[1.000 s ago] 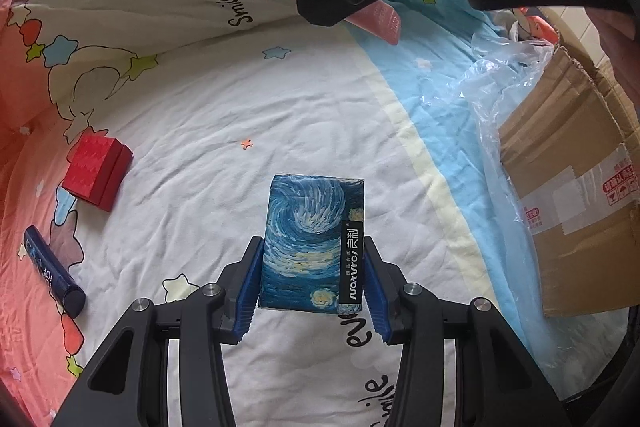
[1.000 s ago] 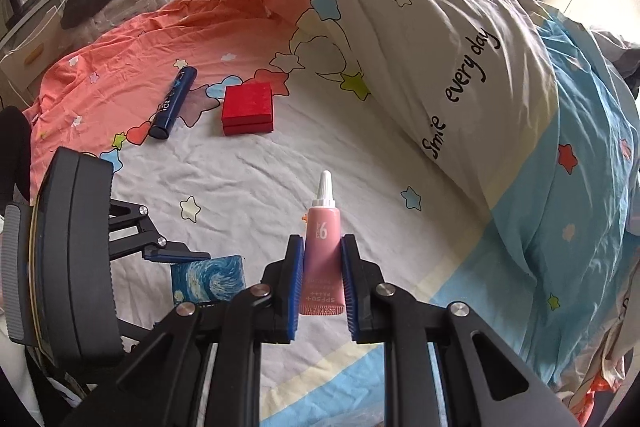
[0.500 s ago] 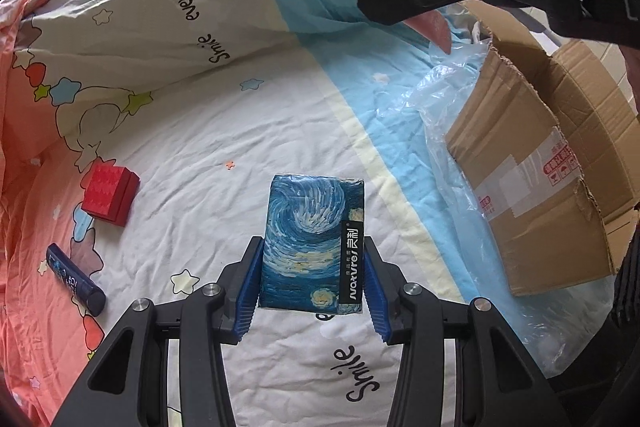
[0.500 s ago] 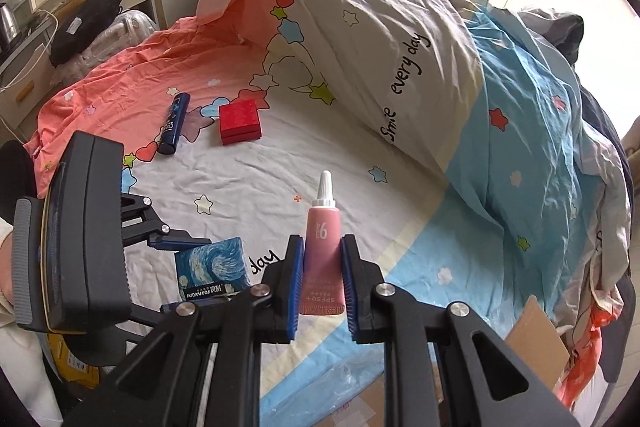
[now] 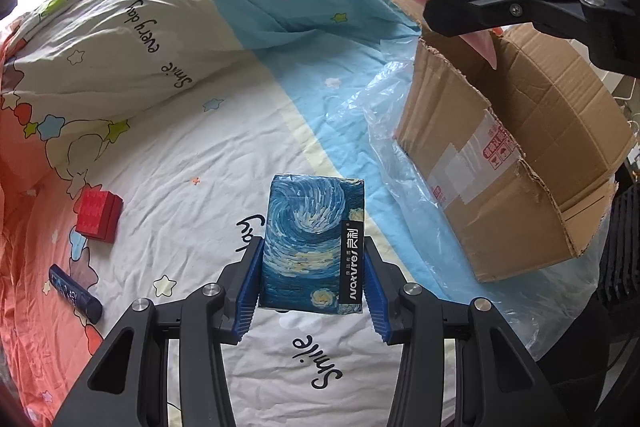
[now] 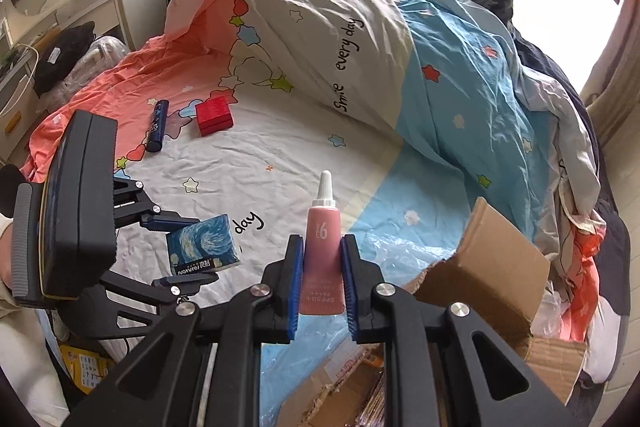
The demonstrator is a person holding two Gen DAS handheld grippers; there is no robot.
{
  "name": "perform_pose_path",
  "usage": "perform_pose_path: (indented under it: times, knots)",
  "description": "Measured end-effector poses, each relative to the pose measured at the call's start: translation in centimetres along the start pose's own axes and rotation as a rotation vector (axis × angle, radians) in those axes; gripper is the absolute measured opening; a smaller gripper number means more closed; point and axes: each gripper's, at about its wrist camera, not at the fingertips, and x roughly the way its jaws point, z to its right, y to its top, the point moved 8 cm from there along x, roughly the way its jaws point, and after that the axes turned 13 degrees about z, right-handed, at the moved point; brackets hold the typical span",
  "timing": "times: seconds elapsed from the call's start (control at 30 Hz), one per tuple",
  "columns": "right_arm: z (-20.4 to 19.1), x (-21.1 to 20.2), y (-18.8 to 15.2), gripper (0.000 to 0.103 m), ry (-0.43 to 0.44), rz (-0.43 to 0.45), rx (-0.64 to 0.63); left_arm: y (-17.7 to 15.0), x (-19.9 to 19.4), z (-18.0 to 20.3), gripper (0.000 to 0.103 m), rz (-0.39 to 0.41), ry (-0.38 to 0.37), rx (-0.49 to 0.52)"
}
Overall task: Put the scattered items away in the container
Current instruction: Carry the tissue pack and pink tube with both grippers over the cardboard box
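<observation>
Blue fingers [image 5: 250,287] of the left gripper [image 5: 312,287] clamp a starry-night tissue pack [image 5: 312,247] above the bed [image 5: 180,155]; the right gripper [image 6: 320,283] pinches a pink tube [image 6: 323,255] over the open cardboard box [image 5: 520,155]. A red box [image 5: 98,217] and a dark blue tube [image 5: 74,293] lie on the sheet.

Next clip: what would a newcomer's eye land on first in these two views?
First, the swirl-painted blue box clamped in the left tool, held above the star-print bedsheet. Next, the pink tube pinched in the right tool, nozzle pointing away, at the rim of the open cardboard box on the right. Far left on the sheet lie a red box and a dark blue tube.
</observation>
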Motion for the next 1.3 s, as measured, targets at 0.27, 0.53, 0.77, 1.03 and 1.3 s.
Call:
perform_pose_path:
  times: [0.27,0.53,0.77,1.03,1.3]
  knots:
    - [2.4,-2.9,-3.4,0.017,-0.066,-0.005,0.066,1.2,-0.6,2.5,0.047,0.013,-0.019,0.048]
    - [5.0,-6.0,-6.5,0.017,-0.124,-0.003,0.145,3.0,-0.8,6.1,0.047,0.035,-0.068,0.072]
    - [6.8,-7.9,-9.9,0.017,-0.174,-0.025,0.198,4.8,-0.9,9.1,0.047,0.056,-0.100,0.113]
    - [7.8,-9.3,-12.6,0.017,-0.201,-0.034,0.250,5.9,-0.8,12.2,0.047,0.066,-0.136,0.160]
    - [7.8,-10.0,-14.6,0.017,-0.211,-0.050,0.285,6.6,-0.5,14.4,0.047,0.075,-0.155,0.198]
